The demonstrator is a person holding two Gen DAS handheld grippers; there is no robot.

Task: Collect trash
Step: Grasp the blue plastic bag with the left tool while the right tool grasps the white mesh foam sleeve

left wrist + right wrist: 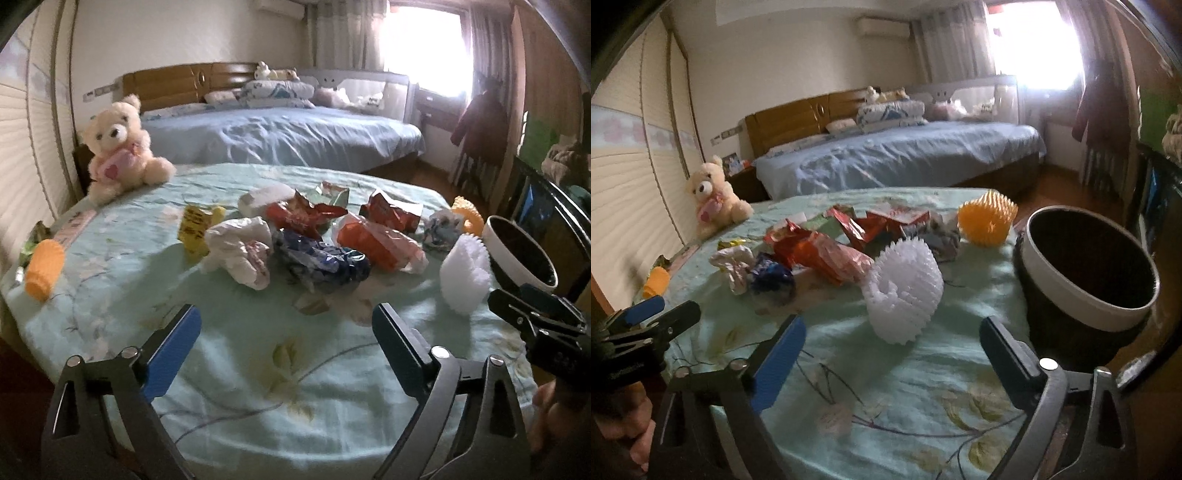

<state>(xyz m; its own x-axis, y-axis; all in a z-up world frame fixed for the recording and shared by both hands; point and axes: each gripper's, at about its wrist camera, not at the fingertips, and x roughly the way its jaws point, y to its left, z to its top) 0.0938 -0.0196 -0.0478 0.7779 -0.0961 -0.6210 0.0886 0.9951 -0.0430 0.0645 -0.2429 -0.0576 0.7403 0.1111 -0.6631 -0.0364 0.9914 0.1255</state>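
A heap of crumpled wrappers lies mid-table on the pale green floral cloth (258,369): a white plastic bag (242,251), a blue foil wrapper (321,260), an orange-red packet (376,245), red foil bags (303,216) and a yellow packet (195,227). My left gripper (286,328) hovers open just short of the heap, nothing between its fingers. My right gripper (892,341) is open too, with a white spiky foam sleeve (905,291) just beyond its tips. A black bin with a white rim (1086,273) stands off the table's right edge.
A cream teddy bear (118,147) sits at the table's far left. An orange foam sleeve (44,267) lies at the left edge and another (986,221) at the far right. Behind is a bed with blue sheets (280,136). A hand (550,410) holds the right gripper.
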